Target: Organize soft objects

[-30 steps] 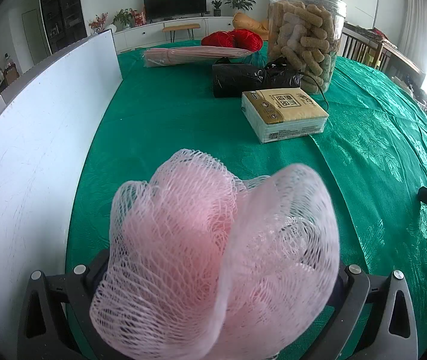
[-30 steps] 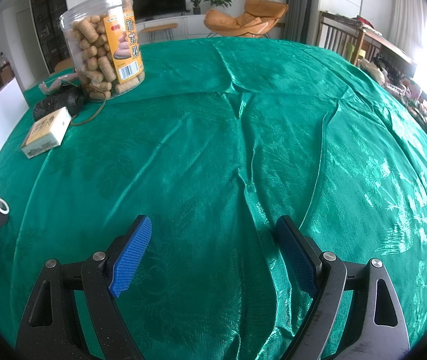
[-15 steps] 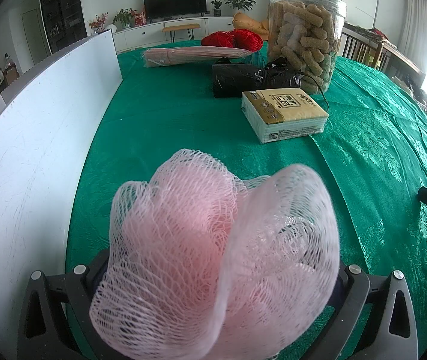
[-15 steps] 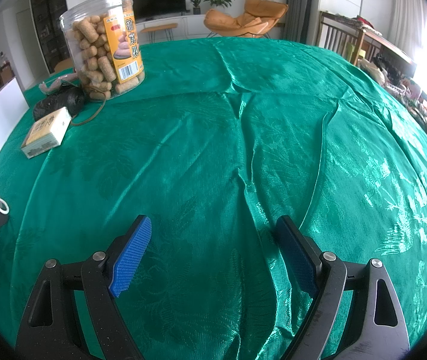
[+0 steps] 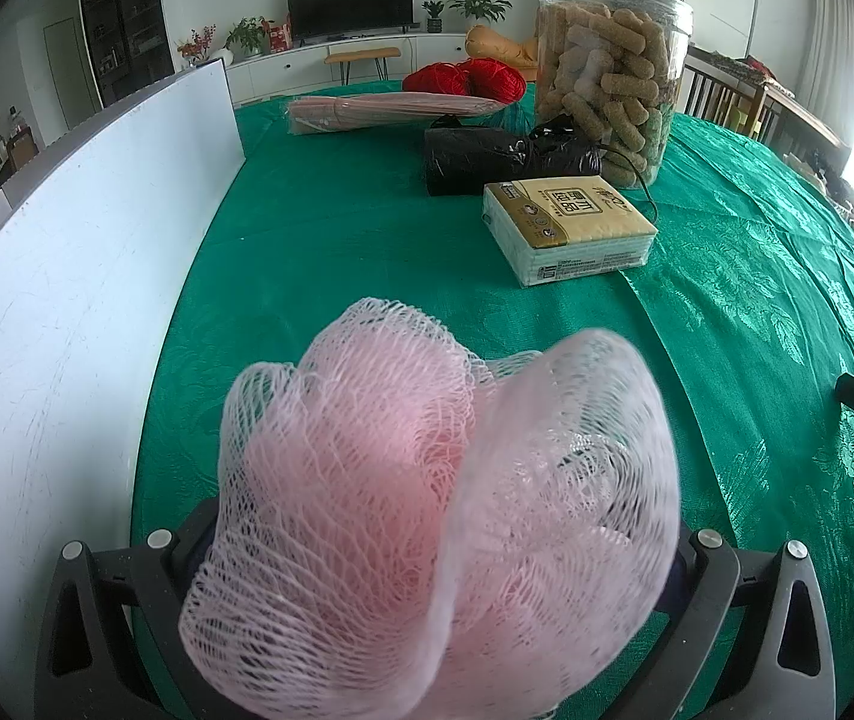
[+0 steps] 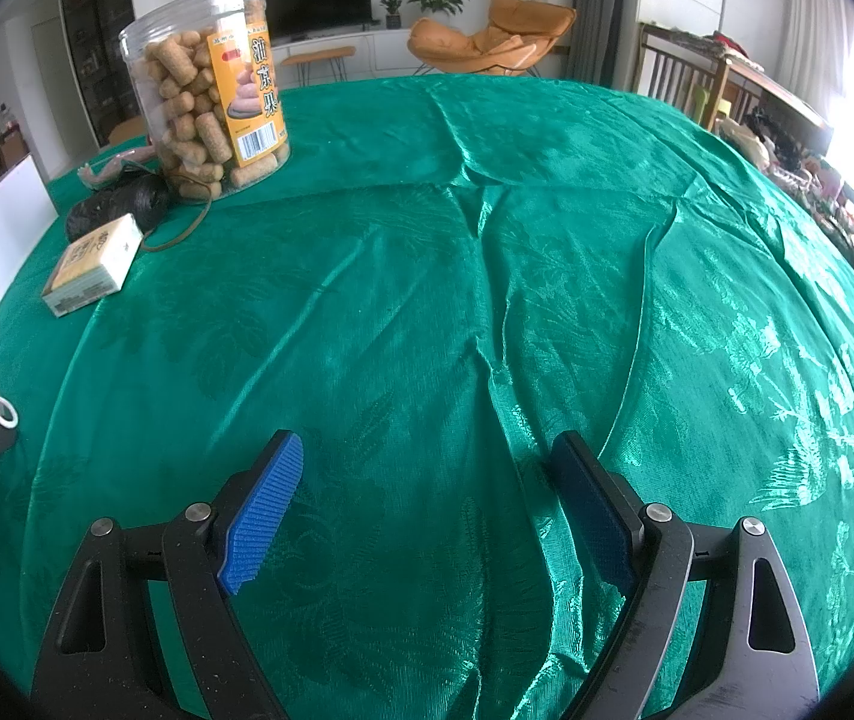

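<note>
Green satin tablecloth (image 6: 487,276), glossy, leaf-patterned and creased, spread over a broad table in a living room. One white board (image 5: 67,312) standing upright along the left edge. One pink mesh sponge (image 5: 433,510), soft, ruffled, roughly round with two bulging lobes side by side; no clear long axis, lobes facing forward along the fingers, away from the camera. Clamped in the left gripper (image 5: 427,588), both fingers pressed into its sides and mostly hidden behind the netting; held near the front left of the table, beside the board. Also visible at the left edge of the right wrist view, with a white cord loop (image 6: 4,414). Right gripper (image 6: 421,498) spread wide, nothing between its two ribbed blue pads (image 6: 265,504), poised over bare cloth. Farther back: one flat rectangular tissue pack (image 5: 571,228), one black crinkled plastic roll (image 5: 505,153), one clear cylindrical jar (image 5: 607,78) of rough tan sticks, one pink wrapped bundle (image 5: 385,111), two red yarn balls (image 5: 463,78).
</note>
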